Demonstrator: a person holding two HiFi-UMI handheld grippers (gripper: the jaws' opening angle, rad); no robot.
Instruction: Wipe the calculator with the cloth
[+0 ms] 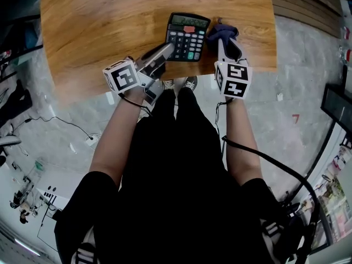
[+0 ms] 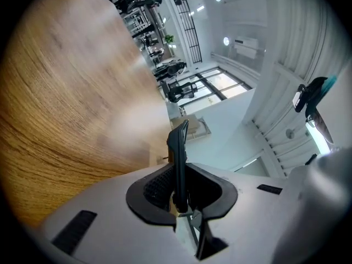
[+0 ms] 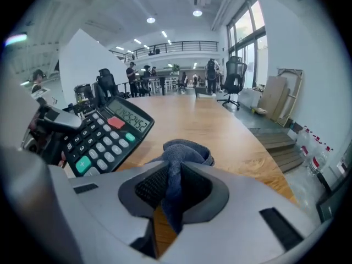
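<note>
calculator (image 1: 187,36): black, with a grey display, a red key and a green key, on the wooden table (image 1: 110,26) close to its near edge. whether it lies fully flat cannot be told. left gripper (image 1: 168,49): clamped on the calculator's near left corner; its own view shows the thin dark edge pinched between both pads. cloth (image 1: 223,32): dark blue, bunched, just right of the calculator's upper right corner, apart from the keys. right gripper (image 1: 230,47): clenched on the cloth, a fold running down between the pads and the bulk bulging past the tips, above the table top. beyond the table edge: the person's shoes (image 1: 181,84) on a grey floor (image 1: 308,92).
</note>
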